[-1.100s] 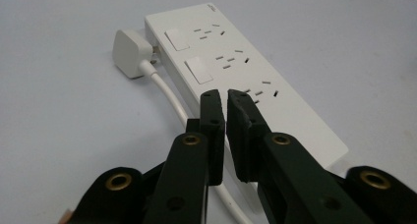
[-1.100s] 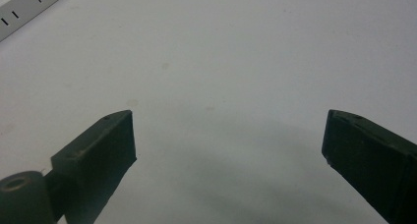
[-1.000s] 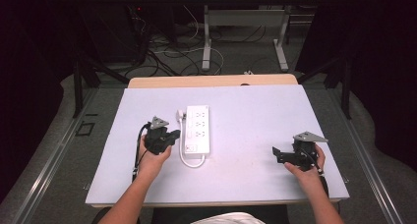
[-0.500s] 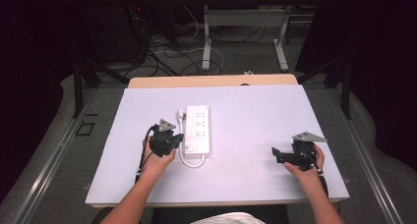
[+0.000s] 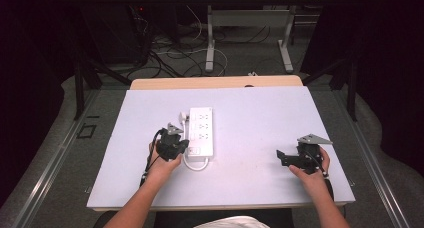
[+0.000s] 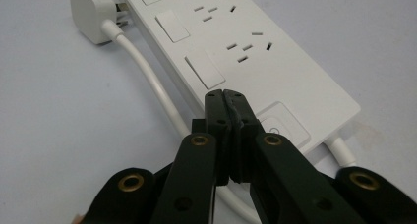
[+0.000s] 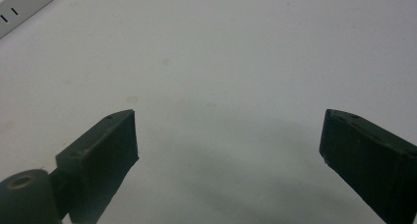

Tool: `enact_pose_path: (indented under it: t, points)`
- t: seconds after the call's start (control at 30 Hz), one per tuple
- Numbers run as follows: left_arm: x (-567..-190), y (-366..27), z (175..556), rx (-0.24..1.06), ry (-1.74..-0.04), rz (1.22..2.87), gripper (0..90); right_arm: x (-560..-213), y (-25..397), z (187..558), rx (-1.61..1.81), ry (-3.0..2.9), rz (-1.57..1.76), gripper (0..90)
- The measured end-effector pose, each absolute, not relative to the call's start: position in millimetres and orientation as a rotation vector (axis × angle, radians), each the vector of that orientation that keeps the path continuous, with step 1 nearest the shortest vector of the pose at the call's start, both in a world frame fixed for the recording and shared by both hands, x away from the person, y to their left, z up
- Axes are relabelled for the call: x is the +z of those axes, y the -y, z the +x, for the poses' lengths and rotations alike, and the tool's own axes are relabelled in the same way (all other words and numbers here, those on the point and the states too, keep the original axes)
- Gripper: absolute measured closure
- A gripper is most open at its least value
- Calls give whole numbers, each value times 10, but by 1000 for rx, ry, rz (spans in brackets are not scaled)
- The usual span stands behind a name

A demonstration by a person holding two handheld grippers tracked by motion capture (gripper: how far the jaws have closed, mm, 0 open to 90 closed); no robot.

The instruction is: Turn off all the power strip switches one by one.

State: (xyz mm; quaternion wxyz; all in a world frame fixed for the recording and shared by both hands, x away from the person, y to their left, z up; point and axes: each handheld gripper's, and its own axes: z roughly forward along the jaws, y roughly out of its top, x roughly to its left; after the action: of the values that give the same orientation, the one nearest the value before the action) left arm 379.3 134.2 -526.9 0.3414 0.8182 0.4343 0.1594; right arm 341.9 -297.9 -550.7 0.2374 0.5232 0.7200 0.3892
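Observation:
A white power strip [image 5: 200, 130] lies lengthwise in the middle left of the white table [image 5: 260, 118]. Its white cord [image 6: 147, 81] loops along its left side to a white plug [image 6: 93, 13] lying near its far end. My left gripper [image 5: 181, 147] is shut with nothing held, its tips [image 6: 226, 97] just over the strip's near end, beside the round power button [image 6: 282, 128]. Rocker switches [image 6: 204, 71] run along the strip's edge. My right gripper [image 5: 281, 156] rests open near the table's front right, its jaws wide apart over bare tabletop [image 7: 226, 130].
A second table's legs [image 5: 210, 33] and loose cables [image 5: 170, 53] lie on the floor beyond the table's far edge. A wooden strip [image 5: 215, 82] borders the table's far side. A corner of the power strip [image 7: 24, 3] shows at the top left of the right gripper view.
My left gripper has moved right and slightly toward me, from beside the strip's middle to its near end. The right gripper has stayed still.

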Motion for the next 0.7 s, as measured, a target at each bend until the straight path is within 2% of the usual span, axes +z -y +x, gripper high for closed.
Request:
enact_pose_path:
  t: [0.7]
  points:
    - [-5296,-1114,3745,366,-1076,2183,898,-5515,2979,3425,1074,-1975,1438,70]
